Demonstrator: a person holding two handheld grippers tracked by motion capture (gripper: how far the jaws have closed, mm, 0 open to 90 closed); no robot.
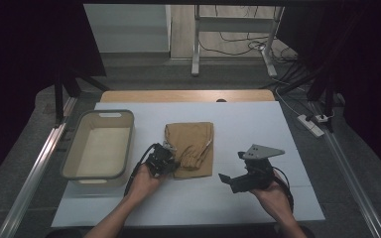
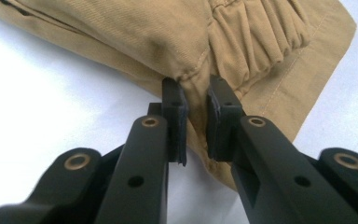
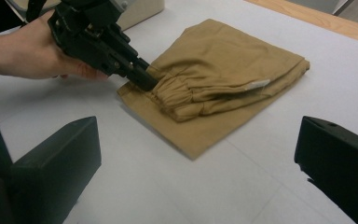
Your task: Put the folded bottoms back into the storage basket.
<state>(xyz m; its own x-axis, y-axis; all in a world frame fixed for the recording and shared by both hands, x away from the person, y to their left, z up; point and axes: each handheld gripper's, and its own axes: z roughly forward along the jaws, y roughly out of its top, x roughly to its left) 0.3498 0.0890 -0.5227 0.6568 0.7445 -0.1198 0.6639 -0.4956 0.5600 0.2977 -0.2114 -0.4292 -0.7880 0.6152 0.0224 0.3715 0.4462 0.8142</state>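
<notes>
A folded tan garment (image 1: 191,146) with an elastic waistband lies in the middle of the white table top (image 1: 258,124). My left gripper (image 1: 171,163) is at its near left edge, and its jaws pinch a fold of the tan cloth (image 2: 196,100) by the gathered waistband (image 2: 256,37). In the right gripper view that gripper (image 3: 144,77) bites the garment (image 3: 223,79) at its left side. My right gripper (image 1: 228,181) hovers to the right of the garment, jaws wide apart and nothing between them; its fingers (image 3: 56,163) frame the view.
A grey-rimmed beige bin (image 1: 99,144) stands at the table's left, close to the left hand. A wooden strip (image 1: 188,95) runs along the table's far edge. Cables and a power strip (image 1: 311,125) lie on the floor at the right.
</notes>
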